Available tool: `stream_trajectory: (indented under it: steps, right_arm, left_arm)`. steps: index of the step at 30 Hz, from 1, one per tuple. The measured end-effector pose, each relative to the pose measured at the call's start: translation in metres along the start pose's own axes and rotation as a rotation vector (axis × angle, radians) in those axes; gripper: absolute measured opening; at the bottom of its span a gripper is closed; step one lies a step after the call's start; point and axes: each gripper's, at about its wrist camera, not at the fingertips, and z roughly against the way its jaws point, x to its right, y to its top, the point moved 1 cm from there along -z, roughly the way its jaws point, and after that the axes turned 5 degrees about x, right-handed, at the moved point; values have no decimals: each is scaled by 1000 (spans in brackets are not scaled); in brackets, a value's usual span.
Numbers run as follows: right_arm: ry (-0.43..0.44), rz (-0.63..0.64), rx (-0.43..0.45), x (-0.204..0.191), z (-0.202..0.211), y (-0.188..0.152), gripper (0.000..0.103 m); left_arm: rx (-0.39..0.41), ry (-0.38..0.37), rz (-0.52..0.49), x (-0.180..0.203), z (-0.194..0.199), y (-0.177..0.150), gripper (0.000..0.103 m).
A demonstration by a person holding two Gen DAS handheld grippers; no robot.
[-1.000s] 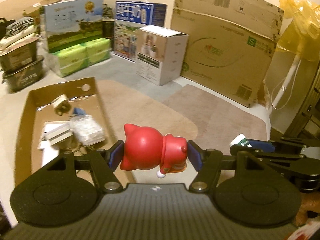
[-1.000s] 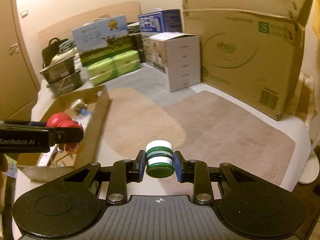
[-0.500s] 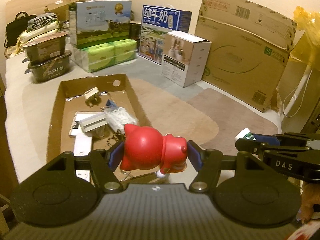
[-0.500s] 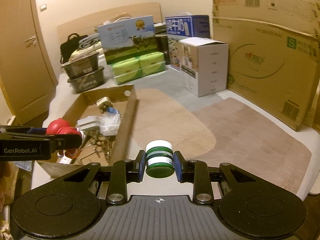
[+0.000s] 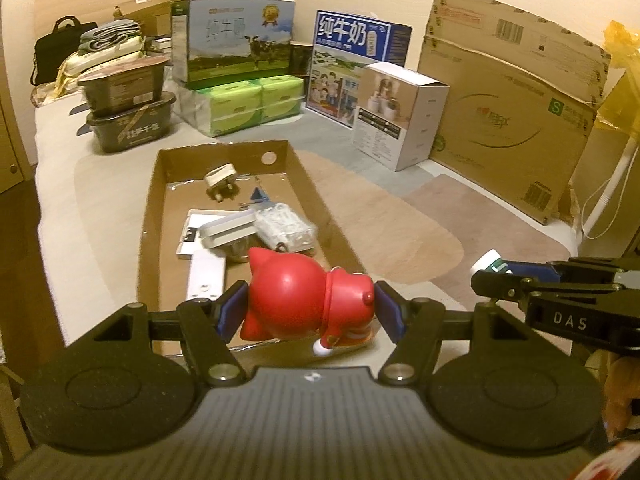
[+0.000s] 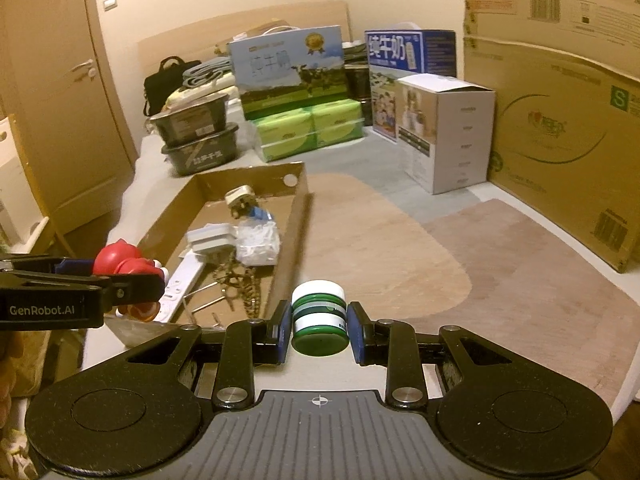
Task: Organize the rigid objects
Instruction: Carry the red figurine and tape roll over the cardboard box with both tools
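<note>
A red toy figure (image 5: 310,302) is clamped between the blue pads of the left gripper (image 5: 308,308), lying on its side with both pads pressed against it; it is held just above the near end of an open cardboard tray (image 5: 150,216). In the right wrist view the same figure (image 6: 120,262) is seen at the left edge, gripped over the tray's near corner. The right gripper (image 6: 319,326) is closed on a small green jar (image 6: 319,318) with a white lid — the jar is held upright, a pad touching each side, over the beige mat (image 6: 400,248) just beside the tray's right wall. Inside the tray several items are gathered: a white plug adapter (image 5: 220,180) near the far end, a clear plastic packet (image 5: 286,226) and a white flat box (image 5: 228,230) near the middle, a long white power strip (image 5: 206,278) at the near end, and a bunch of keys (image 6: 236,280). Behind the tray, milk cartons (image 5: 236,38), green tissue packs (image 5: 252,104), a white product box (image 5: 400,114) and a large cardboard sheet (image 5: 512,120) are lined along the wall — well apart from both grippers.
</note>
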Motion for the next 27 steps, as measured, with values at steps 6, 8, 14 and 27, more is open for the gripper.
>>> stream_trajectory:
  steps: [6,8,14,27]
  right_arm:
    - [27,17,-9,-15,-8,0,30]
    - [36,24,-12,-20,-11,0,30]
    - [65,46,-21,-37,-19,2,30]
    - [120,95,-38,-69,-39,8,30]
  left_arm:
    - [-8,24,13,-15,4,-4,65]
    - [-9,30,17,-20,5,-5,65]
    - [-8,51,29,-32,10,-7,65]
    - [-13,91,62,-58,15,-9,65]
